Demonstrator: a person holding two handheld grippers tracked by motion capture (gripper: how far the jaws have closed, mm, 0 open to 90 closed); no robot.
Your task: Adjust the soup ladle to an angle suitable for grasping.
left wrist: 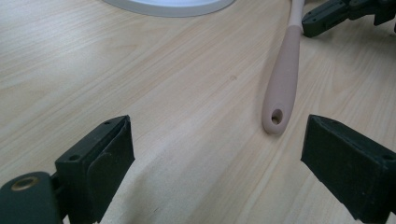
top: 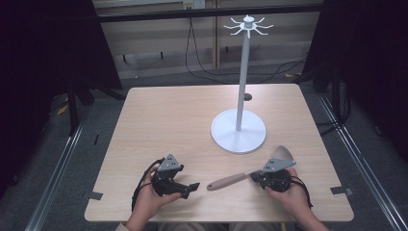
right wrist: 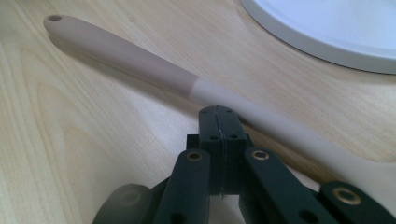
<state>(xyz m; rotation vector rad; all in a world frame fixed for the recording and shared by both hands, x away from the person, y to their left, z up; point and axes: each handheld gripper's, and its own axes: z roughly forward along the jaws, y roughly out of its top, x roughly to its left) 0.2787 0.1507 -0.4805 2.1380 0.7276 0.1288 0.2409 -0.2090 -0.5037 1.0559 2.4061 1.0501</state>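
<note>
A beige spoon [top: 226, 182] lies flat on the wooden table [top: 173, 120] near the front edge. Its handle points left and its bowl [top: 283, 154] lies to the right. My right gripper [top: 254, 177] is shut, jaws pressed flat together with nothing between them; in the right gripper view its tips [right wrist: 219, 116] rest right beside the spoon's shaft [right wrist: 140, 60]. My left gripper [top: 190, 188] is open and low over the table. In the left gripper view its jaws [left wrist: 217, 158] stand wide apart, with the handle's holed end [left wrist: 276, 116] a little ahead, between them and to the right.
A white stand with a round base [top: 238, 132], a tall pole [top: 243, 72] and hooks on top stands behind the spoon at centre right. Its base rim appears in the left gripper view [left wrist: 168, 4] and the right gripper view [right wrist: 336, 28].
</note>
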